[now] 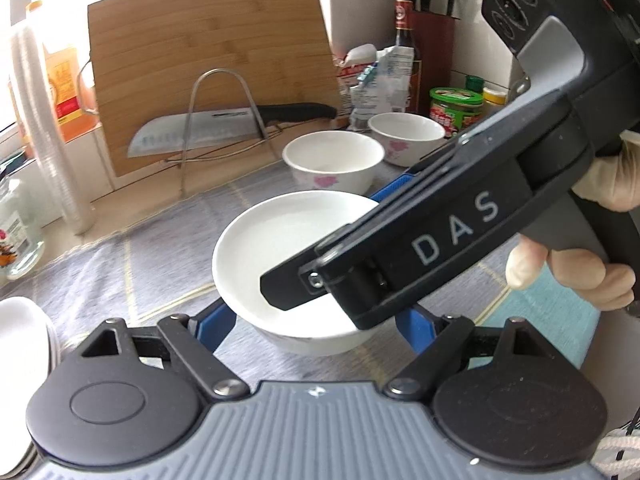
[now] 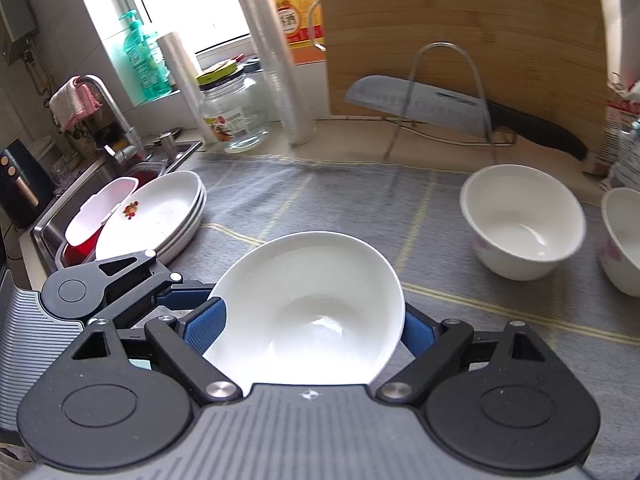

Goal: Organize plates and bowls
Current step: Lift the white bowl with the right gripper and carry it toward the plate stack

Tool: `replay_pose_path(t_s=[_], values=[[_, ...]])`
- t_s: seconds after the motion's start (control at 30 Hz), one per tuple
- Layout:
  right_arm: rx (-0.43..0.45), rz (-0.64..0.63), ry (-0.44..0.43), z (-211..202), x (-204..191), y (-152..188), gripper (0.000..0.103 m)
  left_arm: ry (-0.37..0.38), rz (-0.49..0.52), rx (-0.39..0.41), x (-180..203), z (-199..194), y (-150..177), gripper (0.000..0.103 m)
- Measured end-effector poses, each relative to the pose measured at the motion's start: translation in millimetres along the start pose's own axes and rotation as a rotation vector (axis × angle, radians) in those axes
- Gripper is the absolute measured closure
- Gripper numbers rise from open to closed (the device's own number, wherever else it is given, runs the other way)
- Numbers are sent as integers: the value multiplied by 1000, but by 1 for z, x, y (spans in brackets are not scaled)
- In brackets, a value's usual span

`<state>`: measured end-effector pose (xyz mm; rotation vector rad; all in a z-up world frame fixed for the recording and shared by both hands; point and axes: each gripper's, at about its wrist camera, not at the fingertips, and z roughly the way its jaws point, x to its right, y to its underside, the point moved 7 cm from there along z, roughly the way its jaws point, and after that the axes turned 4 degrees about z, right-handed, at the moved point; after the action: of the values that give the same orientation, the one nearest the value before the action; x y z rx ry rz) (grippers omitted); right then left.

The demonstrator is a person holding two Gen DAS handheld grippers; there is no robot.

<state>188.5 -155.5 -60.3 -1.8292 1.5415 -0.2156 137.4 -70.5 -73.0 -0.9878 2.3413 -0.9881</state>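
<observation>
1. Both grippers hold one white bowl [image 2: 308, 312]: the right gripper [image 2: 310, 330] clamps it with a blue pad on either side, jaws about half open.
2. The left gripper [image 1: 316, 320] has its narrower-set jaws closed around the same bowl, at lower centre of the left wrist view.
3. The bowl tilts, rim facing up-frame.
4. Two floral bowls [image 2: 524, 220] stand at right of the right wrist frame, near; stacked plates [image 2: 168, 216] lie at left by the sink [image 2: 48, 236].
5. My guess: it goes rightward to nest in those bowls.
</observation>
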Motion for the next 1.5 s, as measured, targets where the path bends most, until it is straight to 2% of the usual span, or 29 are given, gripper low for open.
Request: replay_pose_path(t_s=[0.43, 1.03, 1.5], values=[[-25, -12, -9, 26, -30, -4, 9, -2, -14, -17, -27, -9, 15, 17], [-75, 2, -18, 51, -38, 4, 9, 11, -28, -68, -37, 0, 35, 17], [-81, -4, -20, 56, -38, 4, 9, 14, -40, -70, -39, 3, 39, 16]])
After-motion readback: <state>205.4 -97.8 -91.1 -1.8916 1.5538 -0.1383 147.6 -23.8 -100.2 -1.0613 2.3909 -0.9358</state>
